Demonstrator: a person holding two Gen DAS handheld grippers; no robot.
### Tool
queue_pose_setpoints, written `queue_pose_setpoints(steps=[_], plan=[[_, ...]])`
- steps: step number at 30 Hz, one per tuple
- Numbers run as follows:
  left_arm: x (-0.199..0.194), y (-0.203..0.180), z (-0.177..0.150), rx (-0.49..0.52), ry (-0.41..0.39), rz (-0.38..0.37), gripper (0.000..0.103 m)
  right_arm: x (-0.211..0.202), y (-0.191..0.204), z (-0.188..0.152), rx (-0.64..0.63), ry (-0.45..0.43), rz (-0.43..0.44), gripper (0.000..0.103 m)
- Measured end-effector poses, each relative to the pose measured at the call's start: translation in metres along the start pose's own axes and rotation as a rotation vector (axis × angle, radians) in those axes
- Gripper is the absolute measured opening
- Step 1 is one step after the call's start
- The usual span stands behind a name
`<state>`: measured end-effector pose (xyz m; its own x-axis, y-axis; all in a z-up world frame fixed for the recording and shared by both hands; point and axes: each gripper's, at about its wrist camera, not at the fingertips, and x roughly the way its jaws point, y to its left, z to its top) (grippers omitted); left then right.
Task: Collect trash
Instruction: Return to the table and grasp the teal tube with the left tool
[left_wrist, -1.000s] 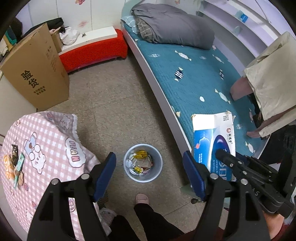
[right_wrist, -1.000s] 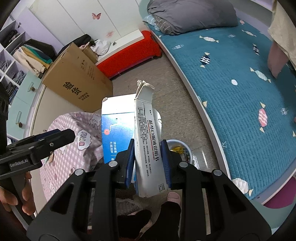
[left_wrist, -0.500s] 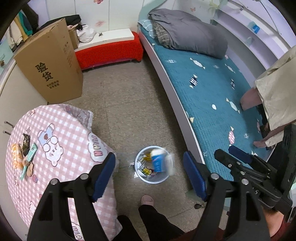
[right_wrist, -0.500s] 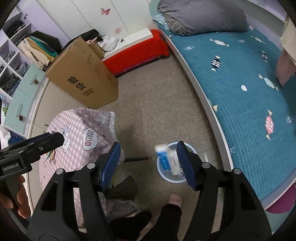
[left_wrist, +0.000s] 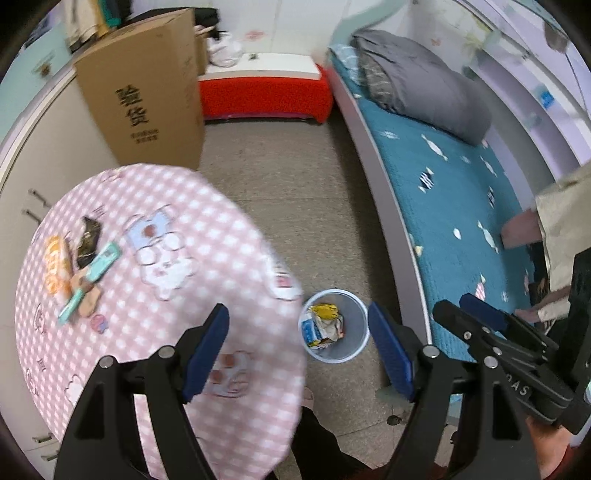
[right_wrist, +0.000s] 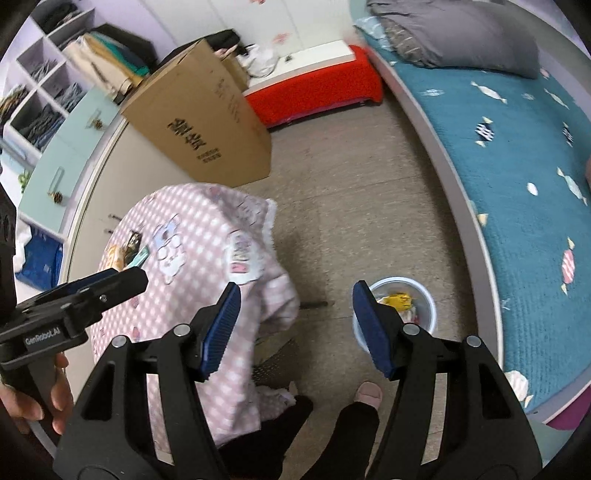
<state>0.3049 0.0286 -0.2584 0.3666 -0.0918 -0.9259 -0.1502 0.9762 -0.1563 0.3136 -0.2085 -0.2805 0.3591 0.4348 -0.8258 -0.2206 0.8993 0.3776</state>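
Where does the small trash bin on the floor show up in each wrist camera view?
Left wrist view: the trash bin is below centre, between the pink table and the bed.
Right wrist view: the trash bin is lower right, partly behind the hand-held gripper's right finger.
Shared landmark: the cardboard box against the wall.

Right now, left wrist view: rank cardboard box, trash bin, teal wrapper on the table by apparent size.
1. cardboard box, clearly largest.
2. trash bin.
3. teal wrapper, a thin strip, smallest in area.

The wrapper lies closer to the camera than the bin, so their true size gap is probably wider than it looks.
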Motion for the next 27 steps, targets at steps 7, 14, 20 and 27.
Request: queue_pose_setpoints(steps=[7, 14, 20, 27], plan=[[-0.004, 0.11, 0.001, -0.043, -0.023, 0.05, 0.076, 0.045, 0.09, -0.001, -0.044, 0.045, 0.029, 0.062], [0.019, 0.212, 0.004, -0.067, 0.02, 0.037, 0.058, 0.102, 0.169, 0.0, -0.06, 0.081, 0.049, 0.062], [0.054, 0.245, 0.007, -0.011, 0.091, -0.001, 0.044, 0.136, 0.209, -0.005, -0.04, 0.107, 0.047, 0.062], [0.08, 0.249, 0.009, 0.058, 0.122, 0.024, 0.033, 0.149, 0.217, -0.01, -0.012, 0.127, 0.014, 0.062]])
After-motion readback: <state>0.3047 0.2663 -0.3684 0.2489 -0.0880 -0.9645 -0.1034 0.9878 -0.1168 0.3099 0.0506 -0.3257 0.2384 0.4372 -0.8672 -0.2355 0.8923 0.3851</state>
